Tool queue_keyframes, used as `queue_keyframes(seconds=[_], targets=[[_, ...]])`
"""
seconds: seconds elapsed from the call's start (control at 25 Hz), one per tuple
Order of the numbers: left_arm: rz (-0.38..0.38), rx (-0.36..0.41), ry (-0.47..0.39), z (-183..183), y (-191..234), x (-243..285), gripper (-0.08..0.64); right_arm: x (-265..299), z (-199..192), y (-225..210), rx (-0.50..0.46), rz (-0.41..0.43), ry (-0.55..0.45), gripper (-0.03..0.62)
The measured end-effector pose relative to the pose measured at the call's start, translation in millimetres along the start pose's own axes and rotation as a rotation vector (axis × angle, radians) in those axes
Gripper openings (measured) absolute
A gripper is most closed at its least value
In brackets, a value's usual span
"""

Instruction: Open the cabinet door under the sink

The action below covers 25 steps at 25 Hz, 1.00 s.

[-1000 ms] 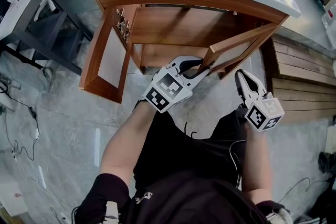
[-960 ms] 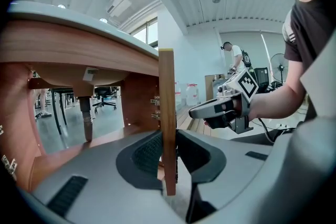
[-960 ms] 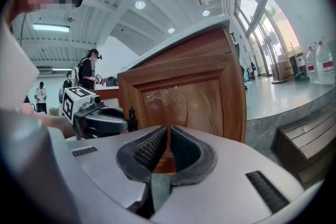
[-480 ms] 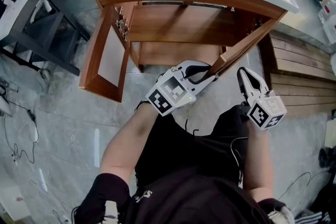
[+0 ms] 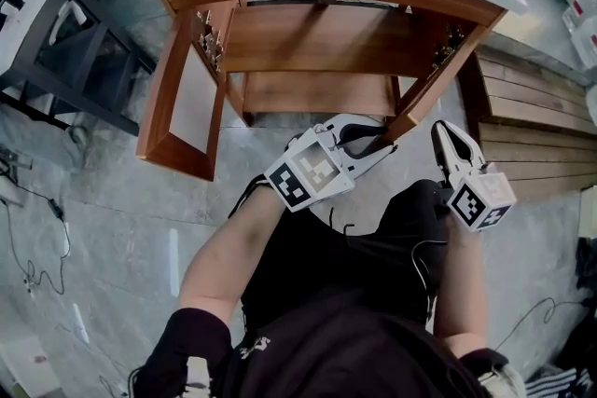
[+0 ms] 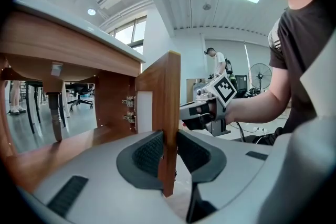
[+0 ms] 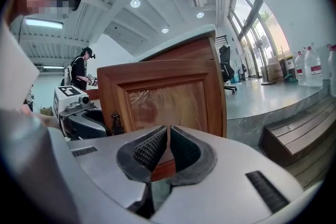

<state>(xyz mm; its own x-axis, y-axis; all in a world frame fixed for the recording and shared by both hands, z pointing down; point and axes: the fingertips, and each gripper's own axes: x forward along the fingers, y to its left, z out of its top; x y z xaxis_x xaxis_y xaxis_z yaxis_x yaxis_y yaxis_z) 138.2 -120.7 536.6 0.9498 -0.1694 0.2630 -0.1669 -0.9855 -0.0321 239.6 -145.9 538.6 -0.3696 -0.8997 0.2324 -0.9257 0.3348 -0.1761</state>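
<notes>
The sink cabinet [image 5: 317,33] fills the head view's upper half, with its left door [image 5: 182,98] wide open at 10 o'clock. The right door [image 5: 434,84], the one in hand, stands edge-on at 2 o'clock, roughly square to the front. The left gripper [image 5: 378,142] is clamped on that door's free edge, a pad on either side of the wood. The bite looks shallow, so a pull off the hinge arc could slip it or strain the hinges. The right gripper [image 5: 450,137], jaws nearly together on nothing, hangs just beside the panel at 3 o'clock and may be struck if the door swings further. The hinges are barely legible, and the dark handle [image 7: 116,123] is too small to read.
</notes>
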Motion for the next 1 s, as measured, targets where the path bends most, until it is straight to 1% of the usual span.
queue_keyframes(seconds=[0.12,0.36,0.56,0.68,0.88,1.0], targets=[[-0.048,0.020,0.008,1,-13,8,0.105,-6,-1,-5,0.007,-0.015,-0.003,0.034],[-0.100,0.033,0.014,2,-22,18,0.111,-25,-2,-20,0.007,-0.049,-0.003,0.034],[-0.203,0.035,0.003,6,-45,35,0.109,-35,-4,-22,0.008,-0.057,0.002,0.034],[-0.252,0.026,-0.013,9,-58,48,0.100,-41,3,-20,-0.018,-0.049,-0.002,0.033],[-0.271,0.008,-0.035,13,-71,63,0.092,-59,5,-26,-0.039,-0.046,0.000,0.031],[-0.281,0.018,-0.028,14,-76,72,0.087,-72,4,-32,-0.039,-0.046,-0.007,0.031]])
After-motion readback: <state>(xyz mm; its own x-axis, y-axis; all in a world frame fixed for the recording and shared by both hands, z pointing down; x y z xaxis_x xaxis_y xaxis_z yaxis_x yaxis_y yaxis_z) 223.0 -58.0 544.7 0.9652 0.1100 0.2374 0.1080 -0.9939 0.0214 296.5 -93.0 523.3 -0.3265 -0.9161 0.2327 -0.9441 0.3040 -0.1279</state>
